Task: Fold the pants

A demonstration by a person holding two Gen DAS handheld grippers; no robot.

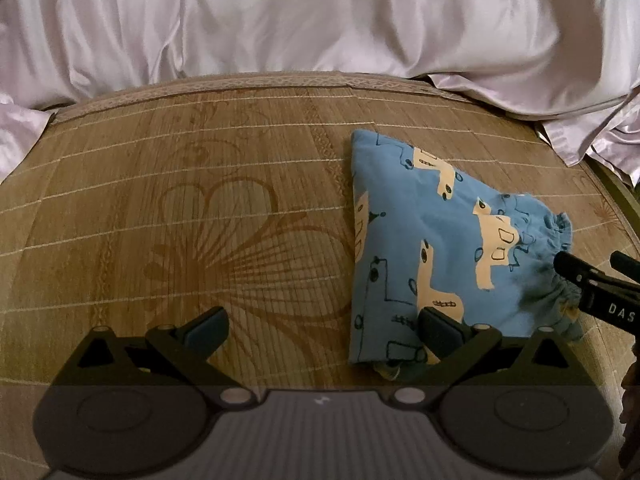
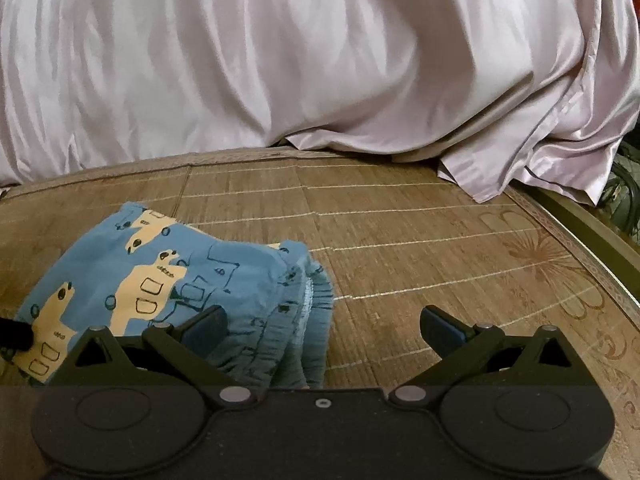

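From the left wrist, the blue pants (image 1: 436, 248) with yellow cars lie folded on the bamboo mat (image 1: 180, 200), over to the right. The left gripper (image 1: 324, 330) has its fingers wide apart, holding nothing. The right gripper (image 1: 592, 268) reaches in at the frilly waistband. A shiny pale sheet (image 1: 320, 20) is piled behind.

From the right wrist, the pants (image 2: 168, 280) lie to the left. This gripper (image 2: 324, 330) is wide apart too, with nothing in it.
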